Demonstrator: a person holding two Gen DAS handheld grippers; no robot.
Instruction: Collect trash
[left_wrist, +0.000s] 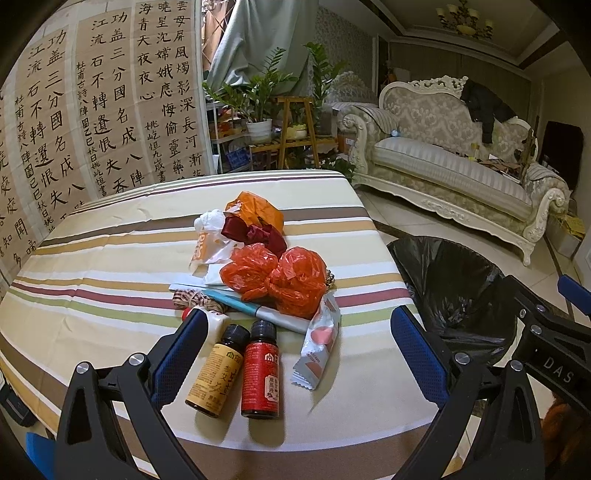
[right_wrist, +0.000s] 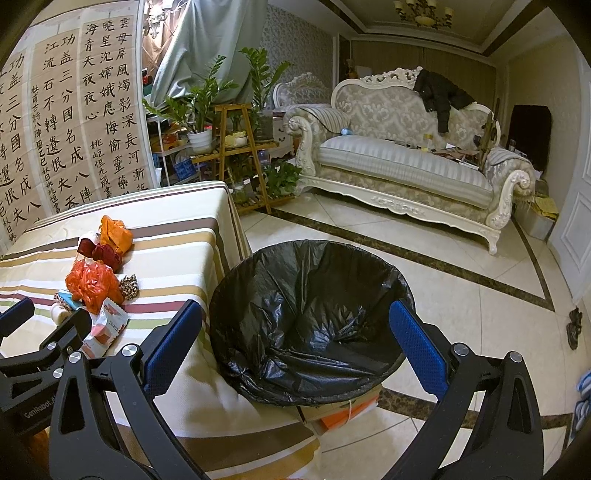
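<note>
A pile of trash lies on the striped table: two crumpled red plastic bags, an orange bag, dark red scraps, a snack wrapper, a yellow-labelled bottle and a red-labelled bottle. My left gripper is open, its jaws on either side of the two bottles just above the table. My right gripper is open and empty above the bin with the black liner, to the right of the table. The pile also shows in the right wrist view.
The bin stands on the floor at the table's right edge. A cream sofa and a plant stand are beyond, across tiled floor. Calligraphy sheets hang behind the table.
</note>
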